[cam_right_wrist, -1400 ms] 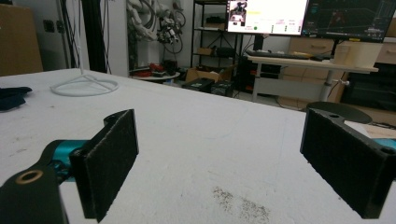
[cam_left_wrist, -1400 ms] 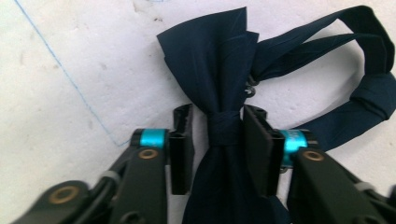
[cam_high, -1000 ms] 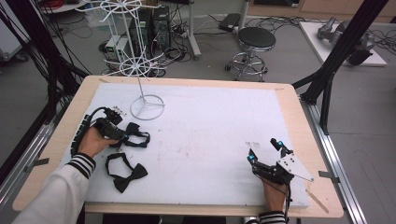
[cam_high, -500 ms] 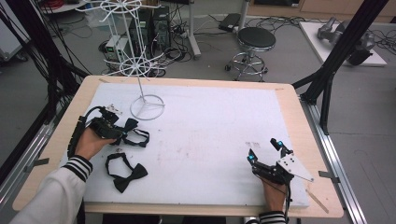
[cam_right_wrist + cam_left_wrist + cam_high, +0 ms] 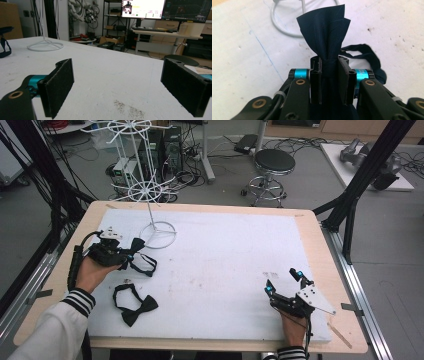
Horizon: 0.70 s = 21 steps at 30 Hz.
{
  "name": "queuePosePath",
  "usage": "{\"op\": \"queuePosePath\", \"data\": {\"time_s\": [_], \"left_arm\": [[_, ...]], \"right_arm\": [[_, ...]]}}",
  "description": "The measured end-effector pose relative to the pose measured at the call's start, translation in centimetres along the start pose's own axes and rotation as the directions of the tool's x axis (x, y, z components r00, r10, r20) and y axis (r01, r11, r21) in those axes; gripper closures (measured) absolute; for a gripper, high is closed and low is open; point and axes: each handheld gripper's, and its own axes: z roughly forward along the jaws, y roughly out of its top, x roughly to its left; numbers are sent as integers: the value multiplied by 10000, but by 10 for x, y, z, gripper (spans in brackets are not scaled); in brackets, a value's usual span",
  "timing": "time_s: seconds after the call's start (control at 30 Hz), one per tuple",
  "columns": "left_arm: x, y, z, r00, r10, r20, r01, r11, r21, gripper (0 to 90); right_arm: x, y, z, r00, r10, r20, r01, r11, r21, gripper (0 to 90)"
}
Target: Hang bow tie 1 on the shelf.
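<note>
Near the counter's (image 5: 210,265) left edge, left claw (image 5: 131,251) clamped on the knot of a dark bow tie (image 5: 324,32), one wing fanning out above the jaws, strap (image 5: 145,265) drooping beside it onto the white cover. Just beyond, the ring base of a white wire stand (image 5: 157,234). Closer to the person, a second black bow tie (image 5: 134,304) lying flat with its strap looped, touched by nothing. At the near right corner, right claw (image 5: 285,282) spread wide with nothing between its pads (image 5: 58,85), resting low over the counter, well apart from both ties.
</note>
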Motion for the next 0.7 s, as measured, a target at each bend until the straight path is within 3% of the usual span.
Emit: {"op": "queuePosePath", "data": {"time_s": [0.27, 0.5, 0.7], "left_arm": [[0, 1, -12, 9997, -99, -225, 71, 9926, -1210, 742], [0, 1, -21, 9993, -168, -344, 88, 9752, -2211, 743], [-1, 1, -28, 9994, -4, -348, -93, 9611, -2761, 743]], "right_arm": [[0, 0, 0, 10000, -23, 9, 24, 10000, -19, 108], [0, 0, 0, 10000, -38, 13, 38, 10000, -19, 108], [0, 0, 0, 10000, -46, 13, 46, 10000, -22, 107]]}}
